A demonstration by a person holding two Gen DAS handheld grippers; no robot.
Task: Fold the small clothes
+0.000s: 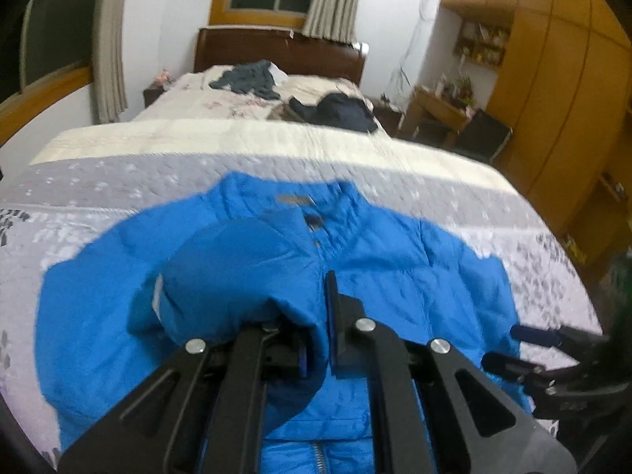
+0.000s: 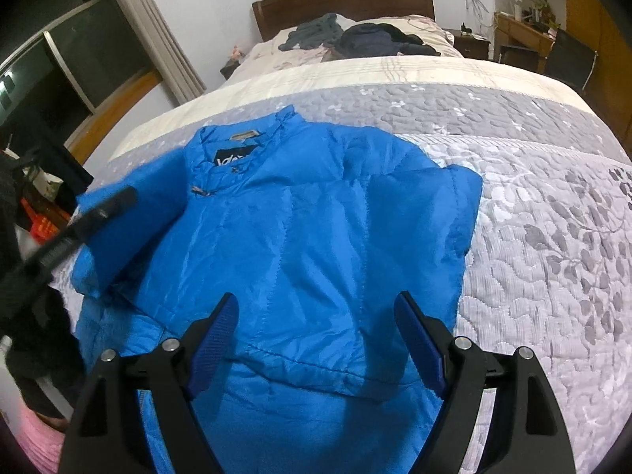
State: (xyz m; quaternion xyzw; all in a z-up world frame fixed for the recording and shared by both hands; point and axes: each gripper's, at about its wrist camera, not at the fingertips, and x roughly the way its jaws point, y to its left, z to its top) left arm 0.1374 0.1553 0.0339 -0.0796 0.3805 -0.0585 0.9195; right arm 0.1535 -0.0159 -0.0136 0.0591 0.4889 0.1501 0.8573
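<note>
Blue jacket (image 2: 300,237) fills both views, spread face-up on the quilt (image 2: 533,237) with its collar toward the headboard. Its left sleeve (image 1: 221,276) is lifted, pinched in the left gripper (image 1: 316,339); the right sleeve already lies folded across the chest. Right gripper (image 2: 316,339) hovers spread, holding nothing. Folding looks about midway: this sleeve and the body remain.
</note>
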